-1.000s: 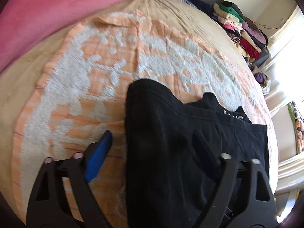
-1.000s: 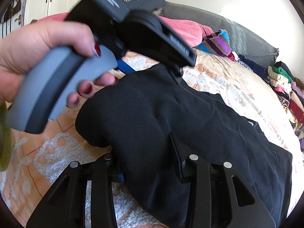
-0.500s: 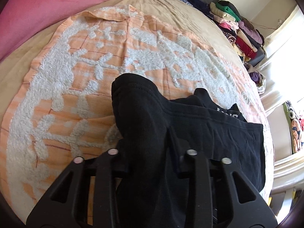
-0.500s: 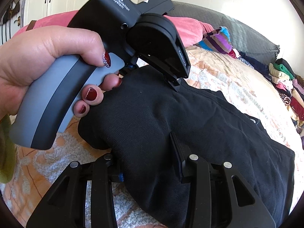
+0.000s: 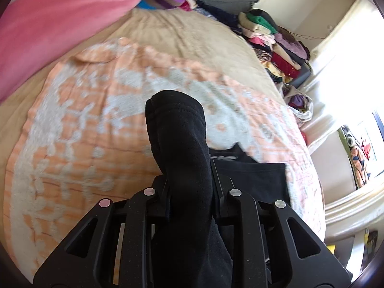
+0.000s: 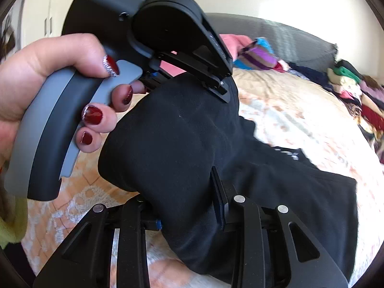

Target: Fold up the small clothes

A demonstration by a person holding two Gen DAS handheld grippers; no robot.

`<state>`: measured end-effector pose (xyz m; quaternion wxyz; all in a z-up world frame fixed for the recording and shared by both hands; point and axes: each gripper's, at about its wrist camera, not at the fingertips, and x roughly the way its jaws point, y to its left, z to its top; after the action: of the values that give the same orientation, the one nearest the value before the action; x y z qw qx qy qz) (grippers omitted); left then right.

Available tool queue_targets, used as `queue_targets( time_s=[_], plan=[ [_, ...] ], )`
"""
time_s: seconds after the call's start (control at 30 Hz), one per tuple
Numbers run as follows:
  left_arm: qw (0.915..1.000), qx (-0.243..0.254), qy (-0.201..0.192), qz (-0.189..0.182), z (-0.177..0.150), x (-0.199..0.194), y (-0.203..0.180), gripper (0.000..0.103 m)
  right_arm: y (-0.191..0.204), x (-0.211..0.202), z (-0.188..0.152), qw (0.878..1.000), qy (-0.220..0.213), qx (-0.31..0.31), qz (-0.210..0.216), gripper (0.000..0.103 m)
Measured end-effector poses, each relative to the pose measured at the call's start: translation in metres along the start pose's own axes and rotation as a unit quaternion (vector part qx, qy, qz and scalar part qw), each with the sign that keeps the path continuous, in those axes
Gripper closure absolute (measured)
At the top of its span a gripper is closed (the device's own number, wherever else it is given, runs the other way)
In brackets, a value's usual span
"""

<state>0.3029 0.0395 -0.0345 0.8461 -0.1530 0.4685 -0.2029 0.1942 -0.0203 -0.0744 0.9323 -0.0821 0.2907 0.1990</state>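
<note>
Both jaws had just closed, pinching bunched folds of the soft black garment (image 5: 182, 148) over a nubby peach towel (image 5: 79, 124) on the bed (image 5: 196, 38).

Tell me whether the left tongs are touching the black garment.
Touching. The left wrist view shows the left tongs clamped on a bunched fold of the black garment, with fabric pressed between both jaws and lifted off the orange towel.
</note>
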Motion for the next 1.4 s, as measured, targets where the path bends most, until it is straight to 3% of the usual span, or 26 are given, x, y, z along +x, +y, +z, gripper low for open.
queue_targets(
  time_s=[0.23, 0.53, 0.63, 0.83, 1.0, 1.2, 1.3, 1.4],
  plan=[
    [0.9993, 0.034, 0.015, -0.011, -0.001, 0.011, -0.079, 0.087, -0.051, -0.049, -0.015, 0.998, -0.023, 0.056, -0.022, 0.078],
    [0.9956, 0.074, 0.055, 0.015, -0.02, 0.061, -0.153, 0.087, -0.107, -0.074, -0.043, 0.991, -0.013, 0.131, -0.033, 0.079],
    [0.9941, 0.075, 0.074, 0.025, -0.028, 0.079, -0.161, 0.086, -0.121, -0.075, -0.055, 0.986, 0.001, 0.163, -0.025, 0.079],
    [0.9933, 0.077, 0.086, 0.006, -0.043, 0.091, -0.18, 0.069, -0.142, -0.072, -0.074, 0.976, 0.026, 0.217, -0.02, 0.079],
    [0.9958, 0.069, 0.06, 0.001, -0.04, 0.075, -0.179, 0.064, -0.156, -0.076, -0.087, 0.967, 0.043, 0.252, -0.011, 0.076],
    [0.9959, 0.081, 0.024, 0.033, -0.038, 0.042, -0.16, 0.06, -0.171, -0.086, -0.098, 0.956, 0.074, 0.283, -0.017, 0.066],
    [0.9943, 0.091, 0.018, 0.052, -0.05, 0.032, -0.147, 0.056, -0.181, -0.099, -0.106, 0.945, 0.081, 0.317, -0.006, 0.061],
    [0.993, 0.097, 0.015, 0.066, -0.063, 0.026, -0.136, 0.056, -0.187, -0.113, -0.105, 0.941, 0.078, 0.33, -0.006, 0.055]
  ],
)
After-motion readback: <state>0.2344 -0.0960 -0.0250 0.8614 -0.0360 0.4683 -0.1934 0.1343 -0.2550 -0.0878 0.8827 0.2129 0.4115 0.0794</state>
